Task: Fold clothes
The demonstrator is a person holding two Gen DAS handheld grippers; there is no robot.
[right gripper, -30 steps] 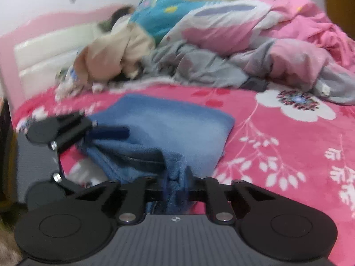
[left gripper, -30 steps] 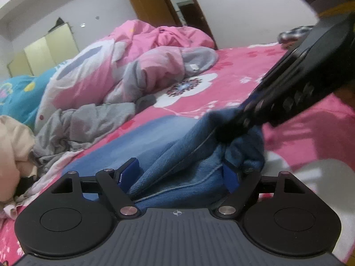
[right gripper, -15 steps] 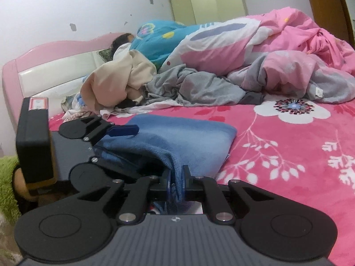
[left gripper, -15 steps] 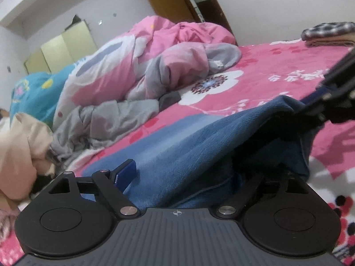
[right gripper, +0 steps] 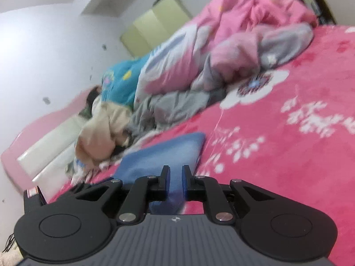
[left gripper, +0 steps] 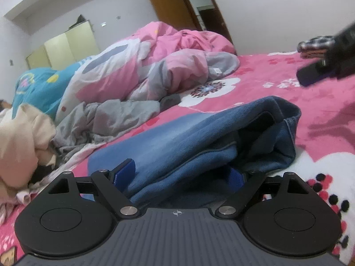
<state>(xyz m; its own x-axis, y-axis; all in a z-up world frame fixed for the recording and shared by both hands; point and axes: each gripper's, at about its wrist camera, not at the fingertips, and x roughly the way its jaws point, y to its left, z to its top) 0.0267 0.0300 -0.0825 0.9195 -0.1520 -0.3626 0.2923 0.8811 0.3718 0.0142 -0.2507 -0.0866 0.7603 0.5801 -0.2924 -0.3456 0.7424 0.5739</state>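
A blue garment (left gripper: 190, 137) lies folded on the pink flowered bedspread (left gripper: 321, 119). Its near thick fold sits between the fingers of my left gripper (left gripper: 180, 170), whose jaws stand wide. The pads do not visibly squeeze the cloth. My right gripper (left gripper: 319, 73) hangs blurred over the bedspread at the far right, clear of the garment. In the right wrist view the right gripper (right gripper: 176, 173) leaves only a narrow slit with no cloth pinched in it. The blue garment (right gripper: 168, 153) lies just beyond and below its tips.
A rumpled pink and grey quilt (left gripper: 177, 55) is heaped along the far side of the bed. Grey cloth (left gripper: 111, 119) and a beige garment (left gripper: 20, 137) lie left of the blue one. Folded checked clothes (left gripper: 315, 44) sit far right. A pink headboard (right gripper: 44, 150) stands left.
My right gripper has slipped off the lifted blue fold, rolled and swung away to the right. The fold has dropped onto the garment. My left gripper's jaws have spread a little wider.
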